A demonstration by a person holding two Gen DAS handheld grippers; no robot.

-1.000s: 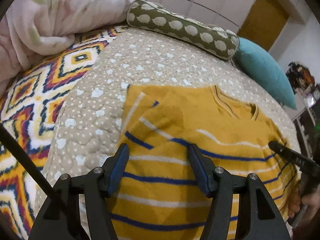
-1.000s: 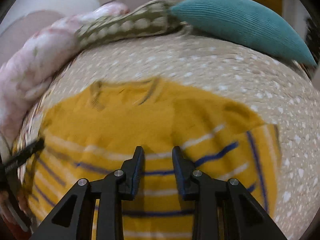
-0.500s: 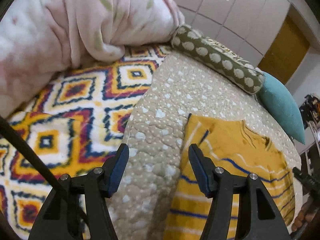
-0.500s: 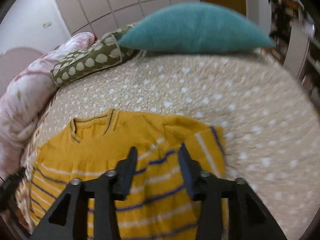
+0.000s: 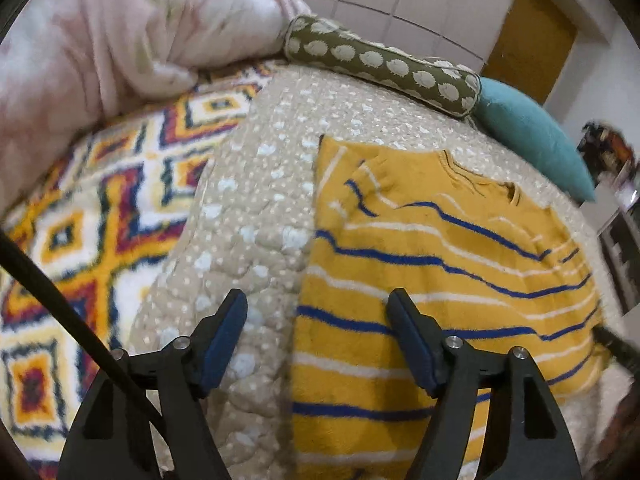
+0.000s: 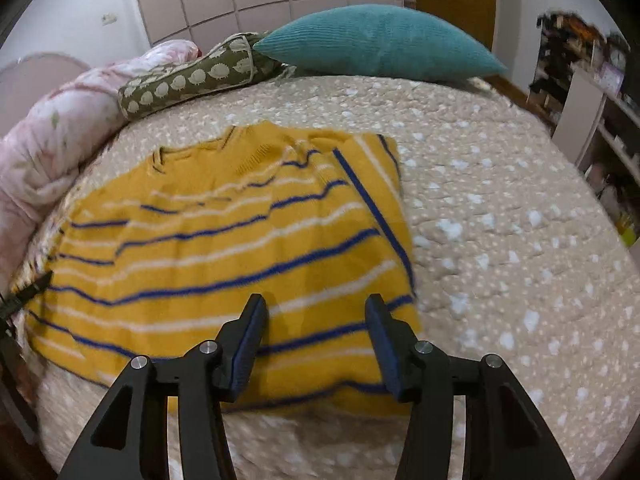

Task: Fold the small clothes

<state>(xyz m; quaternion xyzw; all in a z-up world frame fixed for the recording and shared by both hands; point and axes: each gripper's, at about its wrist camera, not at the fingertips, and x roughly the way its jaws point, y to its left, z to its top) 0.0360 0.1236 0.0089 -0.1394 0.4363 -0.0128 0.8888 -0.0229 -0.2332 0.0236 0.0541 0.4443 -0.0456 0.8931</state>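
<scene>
Yellow sweater (image 5: 432,264) with blue and white stripes, lying flat on the beige dotted quilt (image 5: 260,208) of a bed, both sleeves folded in over the body. Its long axis runs from the hem, nearest the cameras, to the collar, which points toward the pillows at the far side; the stripes cross this axis. Left gripper (image 5: 316,340): jaws apart and just widened further, nothing between the pads, poised over the sweater's left edge so that one finger stands over quilt and the other over knit. Right gripper (image 6: 314,344): jaws apart, likewise just opened, empty, above the hem near the sweater's right edge. Beyond the collar lie an olive bolster with pale hedgehog print (image 5: 384,68) and, touching its end, a teal cushion (image 6: 376,46). A pink floral duvet (image 5: 120,36) is heaped at the left, over a blanket with bright diamond patterns (image 5: 92,216) beside the quilt. Cluttered shelves (image 6: 592,80) stand at the far right. The quilt around the sweater carries no obstruction.
</scene>
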